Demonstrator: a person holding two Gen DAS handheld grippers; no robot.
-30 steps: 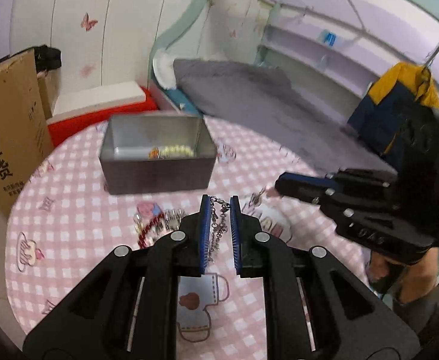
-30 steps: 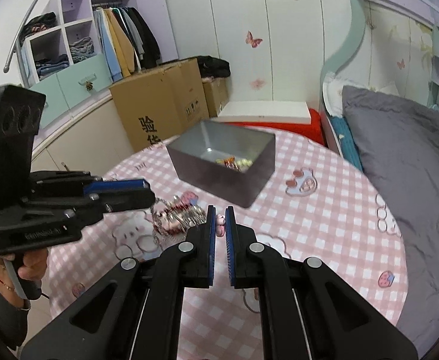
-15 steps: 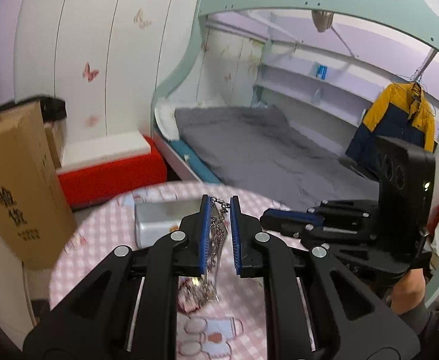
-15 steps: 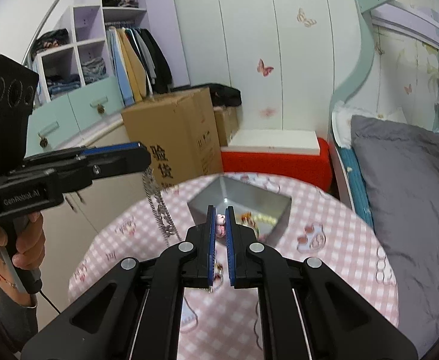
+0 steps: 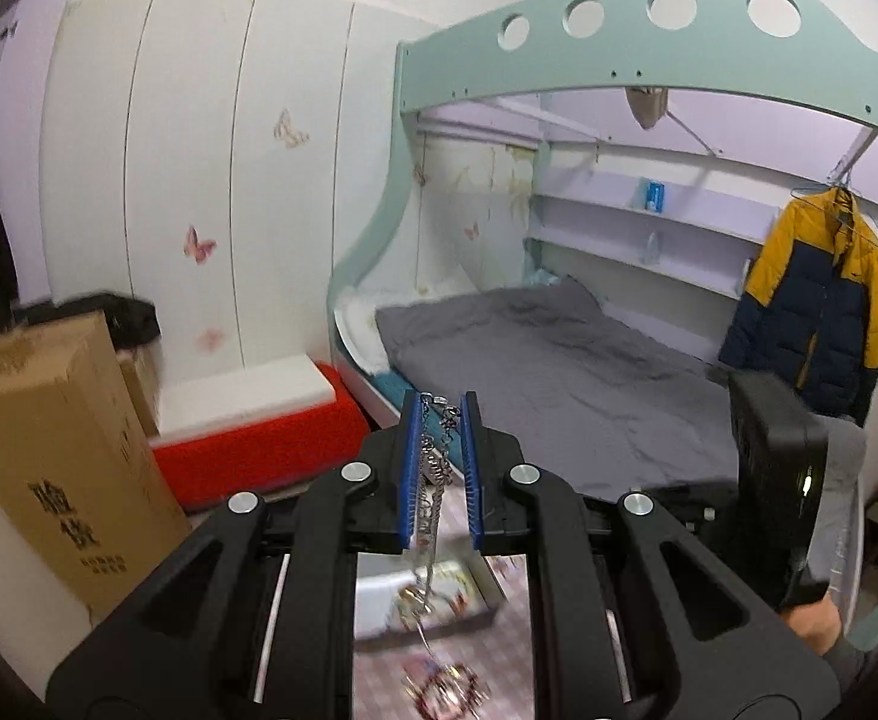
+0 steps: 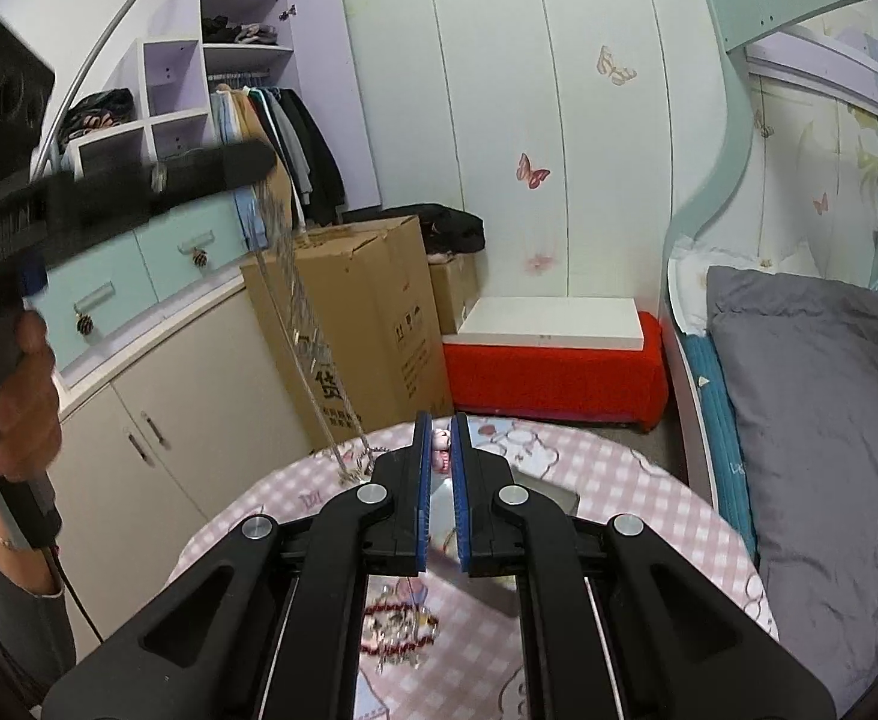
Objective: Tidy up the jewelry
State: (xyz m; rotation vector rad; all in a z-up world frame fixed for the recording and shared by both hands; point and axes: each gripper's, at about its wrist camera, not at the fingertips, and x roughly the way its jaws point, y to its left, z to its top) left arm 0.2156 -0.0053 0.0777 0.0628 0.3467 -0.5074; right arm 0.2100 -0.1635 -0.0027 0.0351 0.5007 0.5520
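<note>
My left gripper is raised high and shut on a silver chain that hangs down between its blue pads. Far below it are the grey metal box with jewelry inside and a tangled pile of jewelry on the pink checked table. My right gripper is shut on a small pink charm. Seen from the right wrist, the left gripper is blurred at upper left, and the chain dangles from it down to the table. The jewelry pile lies under my right fingers, which partly hide the box.
A hand holds the left gripper's handle. Beyond the round table stand a cardboard box, a red bench with a white top, a grey bed and cupboards. A yellow and navy jacket hangs at the right.
Both grippers have risen well above the table. The left one has lifted the silver chain off the table, and the right one still grips the pink charm.
</note>
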